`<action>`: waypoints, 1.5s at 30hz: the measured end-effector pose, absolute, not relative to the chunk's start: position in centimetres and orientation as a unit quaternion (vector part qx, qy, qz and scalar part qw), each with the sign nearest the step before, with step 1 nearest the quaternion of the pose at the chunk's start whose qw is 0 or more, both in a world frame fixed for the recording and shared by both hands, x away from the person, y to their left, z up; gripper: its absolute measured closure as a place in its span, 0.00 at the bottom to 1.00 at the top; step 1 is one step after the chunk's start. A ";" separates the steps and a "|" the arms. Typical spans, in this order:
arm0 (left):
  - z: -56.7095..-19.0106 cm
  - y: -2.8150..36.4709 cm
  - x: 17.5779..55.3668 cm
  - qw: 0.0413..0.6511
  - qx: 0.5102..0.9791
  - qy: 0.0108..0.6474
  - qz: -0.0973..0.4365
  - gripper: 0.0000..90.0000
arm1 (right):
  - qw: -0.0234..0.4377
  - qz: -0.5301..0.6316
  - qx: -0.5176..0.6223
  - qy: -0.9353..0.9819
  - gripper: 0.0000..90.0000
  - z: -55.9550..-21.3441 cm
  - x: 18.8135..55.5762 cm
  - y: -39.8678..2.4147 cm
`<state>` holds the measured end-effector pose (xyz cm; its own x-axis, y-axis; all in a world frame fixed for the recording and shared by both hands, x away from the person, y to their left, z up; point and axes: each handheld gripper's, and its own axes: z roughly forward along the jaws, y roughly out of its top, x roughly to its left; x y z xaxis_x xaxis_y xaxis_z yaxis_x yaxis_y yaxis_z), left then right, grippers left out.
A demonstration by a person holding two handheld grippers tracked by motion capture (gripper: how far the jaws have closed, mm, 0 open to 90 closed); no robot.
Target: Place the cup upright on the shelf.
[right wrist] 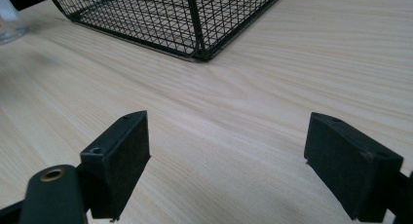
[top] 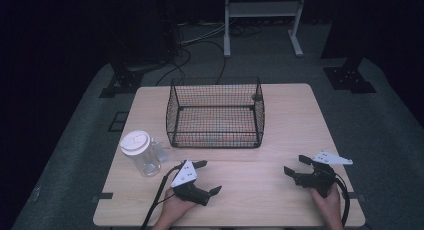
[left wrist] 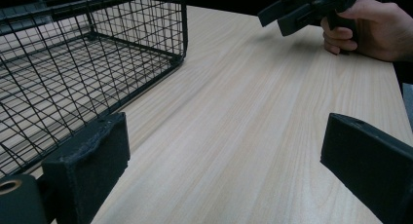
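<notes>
A black wire basket point(top: 216, 112) stands at the middle of the wooden table point(top: 280, 200). To its left is a clear plastic jar with a white lid point(top: 140, 152). My left gripper point(top: 208, 177) rests at the front left, held by a hand, jaws wide apart with nothing between them. My right gripper point(top: 297, 165) sits at the front right, also open and empty. In the left gripper view the basket point(left wrist: 73, 63) lies ahead left and the right gripper point(left wrist: 297, 12) with its hand is far off. In the right gripper view the basket corner point(right wrist: 195, 19) is ahead.
Bare tabletop point(right wrist: 243, 102) spreads between the two grippers and the basket. Beyond the table stand a white frame point(top: 262, 20), black stands point(top: 350, 75) and cables on a grey floor. The jar's edge point(right wrist: 9, 24) shows at upper left in the right gripper view.
</notes>
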<state>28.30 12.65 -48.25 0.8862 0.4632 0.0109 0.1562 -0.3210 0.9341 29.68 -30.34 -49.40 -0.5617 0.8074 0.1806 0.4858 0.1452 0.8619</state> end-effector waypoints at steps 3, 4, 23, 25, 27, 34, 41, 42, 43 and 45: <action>-48.1 12.6 28.1 0.551 0.801 0.191 0.137 0.03 | 0.167 0.482 0.436 0.741 0.17 -49.4 29.6 -30.2; -47.9 12.6 28.1 0.551 0.801 0.187 0.139 0.03 | 0.167 0.482 0.436 0.741 0.17 -49.4 29.6 -30.2; -42.5 15.0 26.7 0.562 0.799 0.172 0.127 0.03 | 0.170 0.473 0.436 0.747 0.17 -49.4 29.6 -29.9; -42.1 15.5 26.4 0.565 0.796 0.173 0.130 0.03 | 0.170 0.472 0.436 0.747 0.17 -49.4 29.6 -29.9; -41.6 16.1 26.1 0.566 0.794 0.177 0.132 0.03 | 0.171 0.471 0.435 0.748 0.17 -49.4 29.6 -29.8; -40.6 18.7 24.8 0.563 0.791 0.188 0.150 0.03 | 0.171 0.470 0.435 0.749 0.17 -49.4 29.6 -29.8; -39.5 22.1 23.0 0.562 0.782 0.206 0.173 0.03 | 0.171 0.468 0.436 0.749 0.16 -49.4 29.7 -29.8; -39.4 22.5 22.8 0.560 0.781 0.209 0.179 0.03 | 0.172 0.468 0.436 0.749 0.16 -49.4 29.7 -29.8; -39.3 23.0 22.6 0.560 0.780 0.214 0.182 0.03 | 0.171 0.468 0.436 0.749 0.16 -49.4 29.7 -29.8; -39.2 23.9 22.5 0.556 0.779 0.221 0.189 0.03 | 0.172 0.468 0.436 0.750 0.16 -49.4 29.7 -29.8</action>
<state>22.46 23.94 -39.20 0.8311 0.5540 0.0480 0.1346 -0.2843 0.9492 29.66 -29.75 -49.45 -0.5615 0.8139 0.1496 0.4921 0.1831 0.8511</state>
